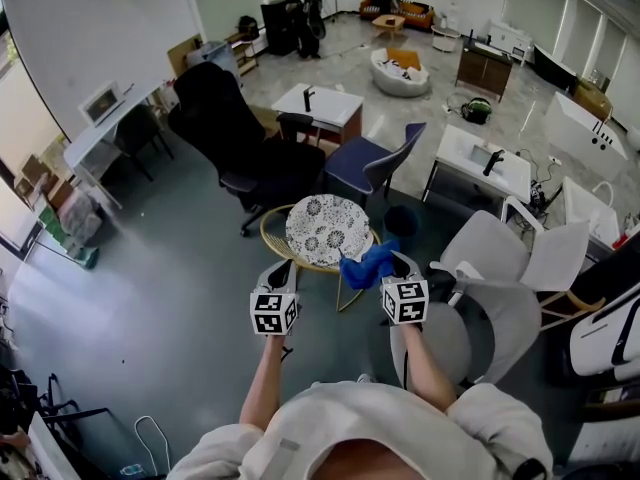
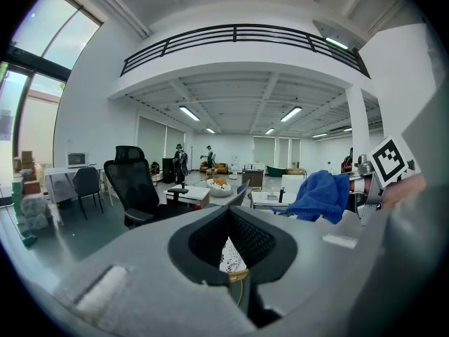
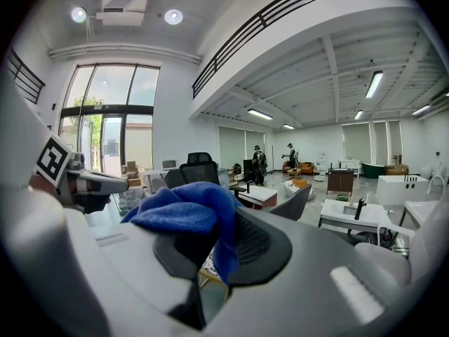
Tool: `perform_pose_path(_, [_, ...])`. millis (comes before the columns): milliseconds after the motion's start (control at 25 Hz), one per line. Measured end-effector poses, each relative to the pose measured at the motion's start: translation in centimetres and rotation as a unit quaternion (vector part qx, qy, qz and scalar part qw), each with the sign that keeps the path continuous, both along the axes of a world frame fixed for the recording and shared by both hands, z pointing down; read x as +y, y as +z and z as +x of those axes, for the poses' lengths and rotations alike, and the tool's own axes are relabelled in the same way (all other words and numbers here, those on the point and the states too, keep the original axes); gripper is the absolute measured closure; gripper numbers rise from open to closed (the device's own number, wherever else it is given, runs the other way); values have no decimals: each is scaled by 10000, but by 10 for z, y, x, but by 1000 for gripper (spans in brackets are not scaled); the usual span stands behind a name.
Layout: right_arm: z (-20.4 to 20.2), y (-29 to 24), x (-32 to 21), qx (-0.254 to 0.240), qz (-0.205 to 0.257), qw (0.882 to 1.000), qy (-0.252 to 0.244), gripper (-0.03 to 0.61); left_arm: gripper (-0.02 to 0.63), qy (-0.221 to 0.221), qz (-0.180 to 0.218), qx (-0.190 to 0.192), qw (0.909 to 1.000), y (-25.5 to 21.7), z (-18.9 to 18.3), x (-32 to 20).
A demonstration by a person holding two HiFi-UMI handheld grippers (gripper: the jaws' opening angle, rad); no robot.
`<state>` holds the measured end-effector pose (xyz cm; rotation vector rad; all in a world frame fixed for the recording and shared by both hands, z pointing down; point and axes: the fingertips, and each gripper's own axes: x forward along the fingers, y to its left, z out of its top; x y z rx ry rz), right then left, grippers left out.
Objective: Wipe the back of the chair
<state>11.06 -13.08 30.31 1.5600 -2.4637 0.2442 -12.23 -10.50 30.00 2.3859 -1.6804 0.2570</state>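
In the head view we hold the left hand-held gripper (image 1: 280,274) and right hand-held gripper (image 1: 398,266) near the patterned chair back (image 1: 327,228). In the left gripper view, our jaws stand apart, empty. In the right gripper view, our jaws clench a blue cloth (image 3: 184,208).

Head view looks steeply down; both gripper views look level, sharing the black chair (image 2: 133,182).

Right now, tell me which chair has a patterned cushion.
The round chair with the yellow frame, in the middle of the head view. The black office chair, navy chair and white chairs are plain.
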Motion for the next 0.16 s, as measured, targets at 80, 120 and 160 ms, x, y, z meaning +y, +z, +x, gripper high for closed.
perform_pose_path(80, [1, 2, 2, 9, -27, 10000, 6, 529, 611, -18, -20, 9, 10000, 2, -2, 1])
perform_pose_path(120, [1, 3, 3, 15, -39, 10000, 10, 529, 611, -32, -34, 15, 10000, 3, -4, 2])
perform_pose_path(160, [1, 4, 4, 20, -51, 10000, 14, 529, 611, -45, -48, 21, 10000, 4, -5, 3])
